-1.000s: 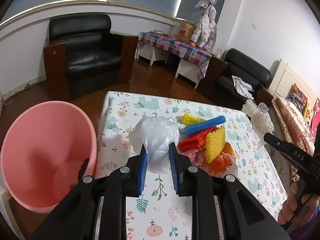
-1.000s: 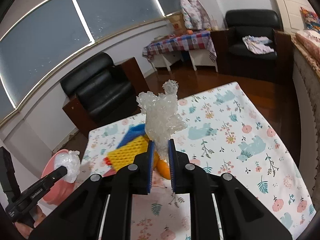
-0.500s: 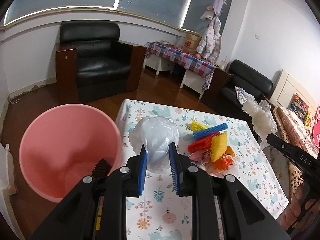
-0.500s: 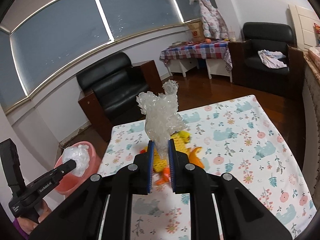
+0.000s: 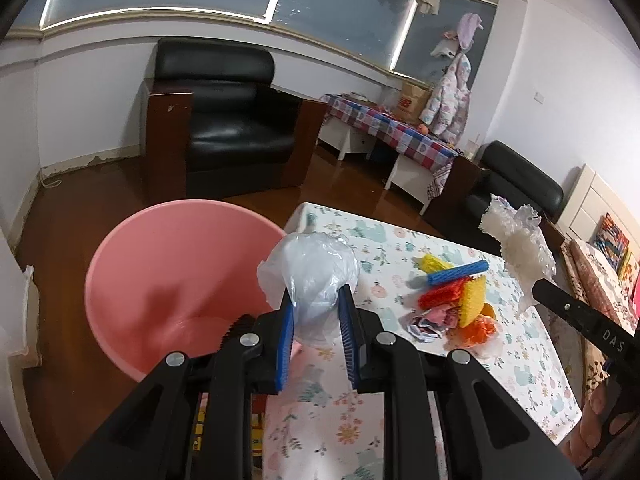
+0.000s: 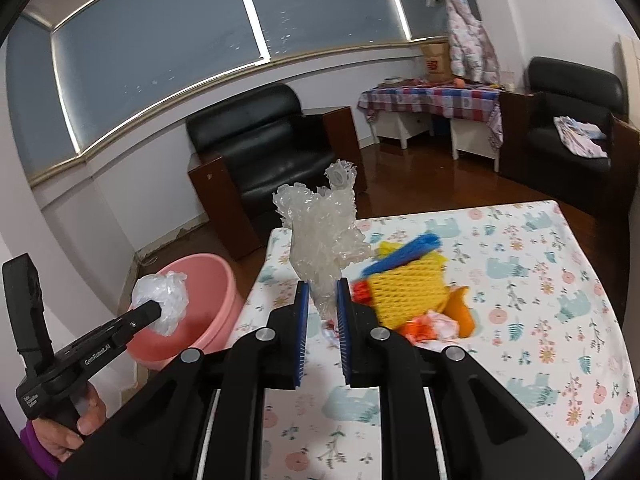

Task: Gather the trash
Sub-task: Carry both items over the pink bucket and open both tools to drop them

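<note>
Even indoor light, dusky windows, fisheye bending and dark corners, slight motion blur, soft shadows

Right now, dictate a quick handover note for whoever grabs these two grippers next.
Left gripper: jaws shut on a crumpled clear plastic bag, held at the rim of the pink bucket beside the table.
Right gripper: jaws shut on a wad of bubble wrap, held above the table.
Done: two pieces picked up; neither dropped in yet.
Left: release both into the bucket, then clear the pile on the table: blue, red and yellow foam nets, orange scraps, crumpled paper.
</note>
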`<state>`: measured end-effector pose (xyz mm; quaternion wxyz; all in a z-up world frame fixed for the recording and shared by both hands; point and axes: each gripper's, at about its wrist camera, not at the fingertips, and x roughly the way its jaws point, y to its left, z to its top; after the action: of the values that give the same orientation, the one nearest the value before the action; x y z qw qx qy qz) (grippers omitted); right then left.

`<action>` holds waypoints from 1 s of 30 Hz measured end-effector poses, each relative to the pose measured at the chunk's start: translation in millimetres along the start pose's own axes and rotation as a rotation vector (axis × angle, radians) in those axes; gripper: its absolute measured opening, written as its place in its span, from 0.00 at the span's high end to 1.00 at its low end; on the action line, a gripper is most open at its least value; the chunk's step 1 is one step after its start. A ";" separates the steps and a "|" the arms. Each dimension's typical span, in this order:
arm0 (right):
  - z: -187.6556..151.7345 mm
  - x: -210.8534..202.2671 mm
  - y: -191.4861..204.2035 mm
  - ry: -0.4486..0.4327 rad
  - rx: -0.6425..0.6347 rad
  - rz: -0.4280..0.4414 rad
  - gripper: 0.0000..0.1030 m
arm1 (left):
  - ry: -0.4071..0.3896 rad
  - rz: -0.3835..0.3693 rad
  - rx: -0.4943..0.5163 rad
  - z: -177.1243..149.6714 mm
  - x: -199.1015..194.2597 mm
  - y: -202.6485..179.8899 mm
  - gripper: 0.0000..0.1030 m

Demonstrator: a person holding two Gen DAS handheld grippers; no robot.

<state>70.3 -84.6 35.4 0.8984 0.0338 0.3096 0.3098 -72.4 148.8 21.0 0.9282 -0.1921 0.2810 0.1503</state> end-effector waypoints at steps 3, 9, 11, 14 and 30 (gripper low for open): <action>-0.4 5.3 13.5 0.013 -0.027 0.016 0.86 | -0.004 0.010 -0.014 -1.1 -2.3 10.8 0.80; -0.5 18.2 39.7 0.044 -0.075 0.053 0.86 | -0.008 0.034 -0.033 -2.9 -6.0 28.6 0.80; 0.6 22.5 47.5 0.053 -0.090 0.062 0.86 | -0.009 0.044 -0.040 -2.8 -7.1 33.9 0.80; 1.6 28.9 58.0 0.069 -0.108 0.081 0.86 | -0.011 0.059 -0.057 -2.2 -9.2 42.4 0.80; -6.7 78.4 125.0 0.196 -0.238 0.183 0.86 | 0.023 0.140 -0.103 -10.2 -5.6 81.3 0.80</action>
<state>47.8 60.5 19.6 0.8294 -0.0753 0.3525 0.4267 -113.1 215.0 -5.7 0.9010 -0.2211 0.2961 0.2271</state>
